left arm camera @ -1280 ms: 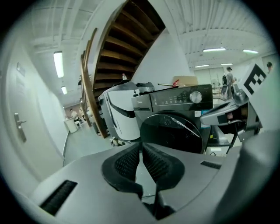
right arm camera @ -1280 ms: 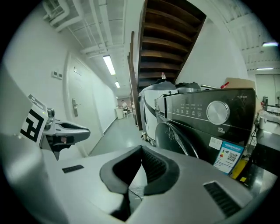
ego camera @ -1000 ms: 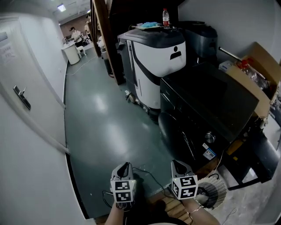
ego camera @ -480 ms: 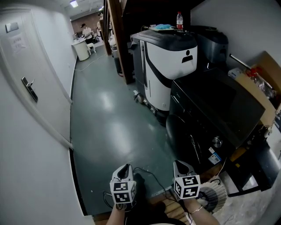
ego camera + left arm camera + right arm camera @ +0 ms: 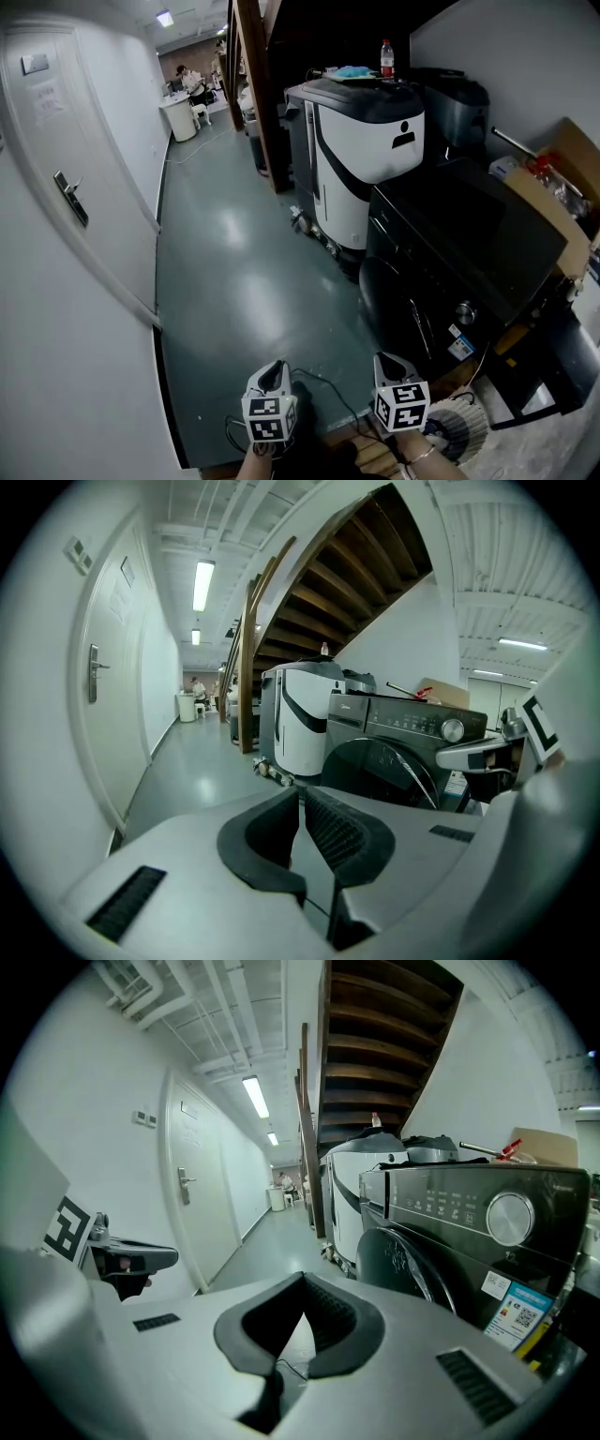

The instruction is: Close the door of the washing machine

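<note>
A dark front-loading washing machine [image 5: 459, 244] stands on the right. Its round glass door [image 5: 398, 305] faces the corridor and lies close against the front; I cannot tell whether it is latched. The door [image 5: 380, 766] is also in the left gripper view, and the door [image 5: 417, 1274] fills the right of the right gripper view under the control knob [image 5: 511, 1215]. My left gripper [image 5: 273, 367] and right gripper [image 5: 386, 359] hang side by side at the bottom, short of the machine. Both are shut and hold nothing: left gripper [image 5: 302, 794], right gripper [image 5: 302, 1283].
A white and black cleaning robot [image 5: 370, 141] with a bottle [image 5: 386, 58] on top stands beyond the washer. A white room door [image 5: 66, 187] lines the left wall. A cardboard box [image 5: 553, 202], a floor fan [image 5: 461, 424] and a cable [image 5: 323, 392] lie nearby. A person [image 5: 187, 80] is far down the corridor.
The head view has tilted up and swung, so more corridor shows and the washer sits further right. Both grippers stay shut and side by side at the bottom edge.
</note>
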